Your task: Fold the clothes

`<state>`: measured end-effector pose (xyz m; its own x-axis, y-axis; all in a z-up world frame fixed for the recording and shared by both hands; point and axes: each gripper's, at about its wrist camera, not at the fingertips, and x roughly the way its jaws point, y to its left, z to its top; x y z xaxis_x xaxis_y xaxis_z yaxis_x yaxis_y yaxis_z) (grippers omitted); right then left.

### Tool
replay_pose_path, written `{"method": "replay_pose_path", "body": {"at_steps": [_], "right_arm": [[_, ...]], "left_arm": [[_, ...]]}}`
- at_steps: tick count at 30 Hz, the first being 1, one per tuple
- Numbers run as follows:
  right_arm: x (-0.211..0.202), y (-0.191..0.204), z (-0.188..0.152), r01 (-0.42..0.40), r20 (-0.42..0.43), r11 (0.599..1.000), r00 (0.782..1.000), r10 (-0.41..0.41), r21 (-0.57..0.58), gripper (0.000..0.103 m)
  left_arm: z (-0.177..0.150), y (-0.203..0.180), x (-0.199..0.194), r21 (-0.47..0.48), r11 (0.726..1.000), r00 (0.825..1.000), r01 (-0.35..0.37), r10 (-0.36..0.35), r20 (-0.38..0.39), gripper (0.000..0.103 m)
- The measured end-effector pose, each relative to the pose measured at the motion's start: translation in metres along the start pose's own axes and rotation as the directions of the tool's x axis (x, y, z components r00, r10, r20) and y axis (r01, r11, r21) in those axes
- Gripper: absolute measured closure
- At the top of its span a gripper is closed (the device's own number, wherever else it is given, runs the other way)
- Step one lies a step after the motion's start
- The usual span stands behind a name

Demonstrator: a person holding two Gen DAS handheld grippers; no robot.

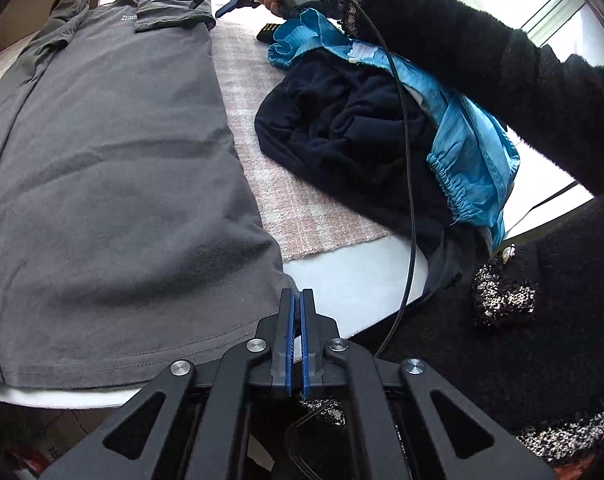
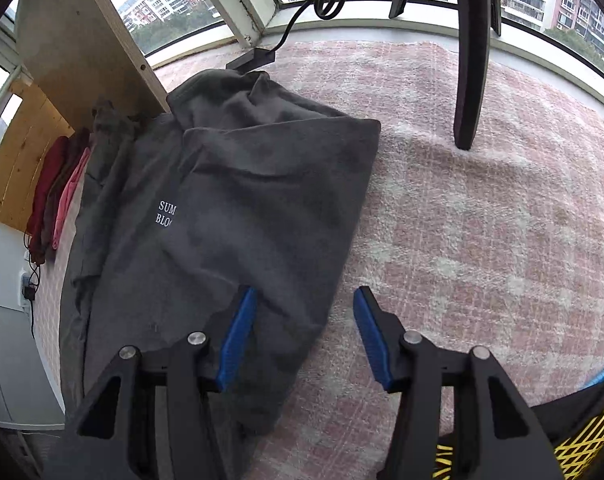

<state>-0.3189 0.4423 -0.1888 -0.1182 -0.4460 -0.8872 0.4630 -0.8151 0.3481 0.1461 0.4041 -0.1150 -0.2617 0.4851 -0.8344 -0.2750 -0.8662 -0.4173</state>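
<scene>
1. Grey cotton: the grey T-shirt (image 1: 110, 168) lies spread flat on the pink checked mat (image 1: 302, 200), and every place below is told from this shirt.
2. Its sleeve (image 2: 270, 168) is folded over the chest, partly covering the white print (image 2: 166, 213).
3. The left gripper (image 1: 298, 300) sits at the shirt's near hem corner, its blue pads pressed together with only a thin slit between; whether a bit of hem is caught there I cannot tell.
4. The right gripper (image 2: 305, 300) hovers over the shirt's edge below the folded sleeve, jaws spread wide and holding nothing, one blue pad (image 2: 238, 336) above the cloth, the other above the mat.
5. Beside the shirt, across a strip of bare mat, lies a heap: a navy garment (image 1: 349, 132) with a bright blue garment (image 1: 469, 152) draped on it.
6. A black fuzzy sleeve (image 1: 481, 48) reaches over that heap.
</scene>
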Motion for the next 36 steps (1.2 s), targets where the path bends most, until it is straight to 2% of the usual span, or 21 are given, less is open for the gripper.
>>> {"method": "replay_pose_path", "body": {"at_steps": [1, 3, 4, 6, 8, 14, 17, 22, 27, 31, 33, 36], "right_arm": [[0.002, 0.002, 0.000, -0.009, -0.006, 1.000, 1.000, 0.009, -0.005, 0.075], [0.004, 0.006, 0.000, 0.015, -0.003, 1.000, 1.000, -0.015, -0.021, 0.086], [0.002, 0.007, 0.001, 0.005, 0.005, 1.000, 1.000, -0.005, -0.018, 0.097], [-0.006, 0.008, 0.005, -0.015, 0.028, 1.000, 0.999, 0.015, 0.009, 0.097], [-0.015, 0.014, 0.011, -0.031, 0.045, 0.999, 0.999, 0.029, 0.032, 0.098], [-0.028, 0.077, 0.045, 0.020, 0.074, 0.999, 0.997, -0.016, -0.049, 0.098], [-0.015, 0.119, 0.062, 0.083, 0.070, 0.993, 0.995, -0.076, -0.090, 0.098], [0.030, 0.178, 0.076, 0.147, 0.039, 0.974, 0.989, -0.142, -0.170, 0.098], [0.080, 0.220, 0.074, 0.249, 0.014, 0.932, 0.967, -0.254, -0.262, 0.098], [0.102, 0.234, 0.070, 0.294, -0.004, 0.886, 0.949, -0.317, -0.357, 0.095], [0.095, 0.237, 0.068, 0.279, 0.005, 0.881, 0.954, -0.300, -0.382, 0.089], [0.057, 0.230, 0.067, 0.207, 0.019, 0.906, 0.976, -0.215, -0.369, 0.071]], "left_arm": [[0.001, 0.003, -0.001, -0.013, 1.000, 1.000, 0.011, -0.011, 0.006, 0.101], [0.002, 0.011, -0.004, -0.041, 0.999, 0.999, 0.026, -0.025, 0.022, 0.101], [0.001, 0.015, -0.007, -0.056, 0.998, 0.999, 0.030, -0.028, 0.034, 0.101], [-0.001, 0.027, -0.009, -0.095, 0.995, 0.998, 0.042, -0.036, 0.059, 0.101], [-0.005, 0.043, -0.018, -0.145, 0.988, 0.996, 0.046, -0.033, 0.087, 0.101], [-0.037, 0.097, -0.057, -0.325, 0.945, 0.981, 0.042, 0.023, 0.192, 0.101], [-0.059, 0.121, -0.074, -0.408, 0.913, 0.970, 0.031, 0.071, 0.233, 0.101], [-0.086, 0.156, -0.091, -0.504, 0.864, 0.949, 0.006, 0.154, 0.275, 0.101], [-0.089, 0.170, -0.082, -0.516, 0.856, 0.955, -0.014, 0.164, 0.246, 0.101], [-0.091, 0.180, -0.074, -0.526, 0.850, 0.959, -0.030, 0.172, 0.224, 0.101], [-0.091, 0.183, -0.071, -0.520, 0.853, 0.966, -0.037, 0.164, 0.201, 0.101], [-0.089, 0.181, -0.075, -0.499, 0.863, 0.972, -0.077, 0.177, 0.156, 0.099]]}}
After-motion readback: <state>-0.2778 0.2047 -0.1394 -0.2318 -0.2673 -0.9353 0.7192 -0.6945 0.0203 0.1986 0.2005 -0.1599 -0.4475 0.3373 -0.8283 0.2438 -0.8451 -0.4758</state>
